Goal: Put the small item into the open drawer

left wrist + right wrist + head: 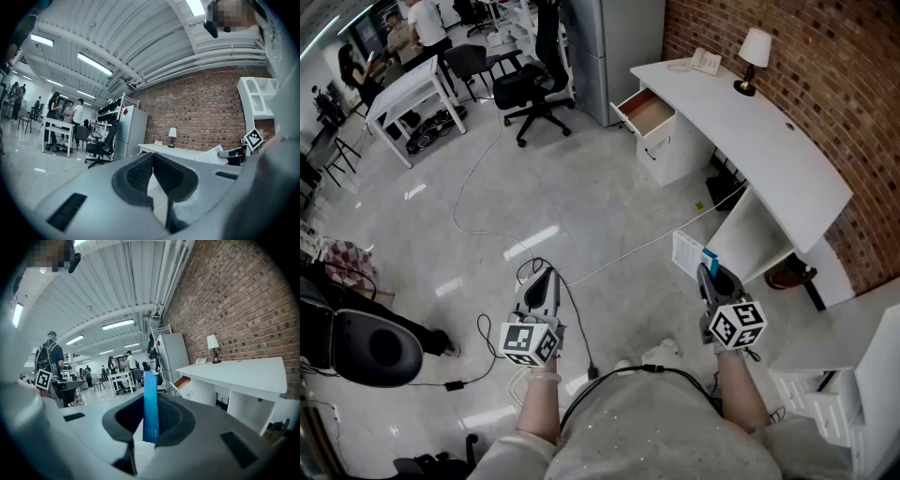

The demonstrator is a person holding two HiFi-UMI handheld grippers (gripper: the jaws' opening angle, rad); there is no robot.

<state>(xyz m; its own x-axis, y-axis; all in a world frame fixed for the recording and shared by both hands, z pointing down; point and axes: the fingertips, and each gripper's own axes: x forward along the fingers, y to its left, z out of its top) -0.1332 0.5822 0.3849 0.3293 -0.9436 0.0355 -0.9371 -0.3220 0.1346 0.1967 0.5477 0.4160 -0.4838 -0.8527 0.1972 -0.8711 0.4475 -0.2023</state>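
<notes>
A table lamp (754, 56) and a telephone (706, 62) stand on the white bench (773, 141) by the brick wall (834, 66). A black office chair (534, 86) stands well apart.

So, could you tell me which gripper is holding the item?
The right gripper, fingers clamped on a slim blue item; the left gripper has its fingers shut on nothing.

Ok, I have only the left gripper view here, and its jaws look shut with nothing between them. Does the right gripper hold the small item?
Observer: Yes. The right gripper is shut on a thin blue item, upright between its jaws.
Operator: And the drawer, is it open?
Observer: Yes, the drawer is pulled out at the far end of the white desk.
Operator: Are we close to it?
Observer: No. The right gripper is by the desk's near end, over the floor.
</notes>
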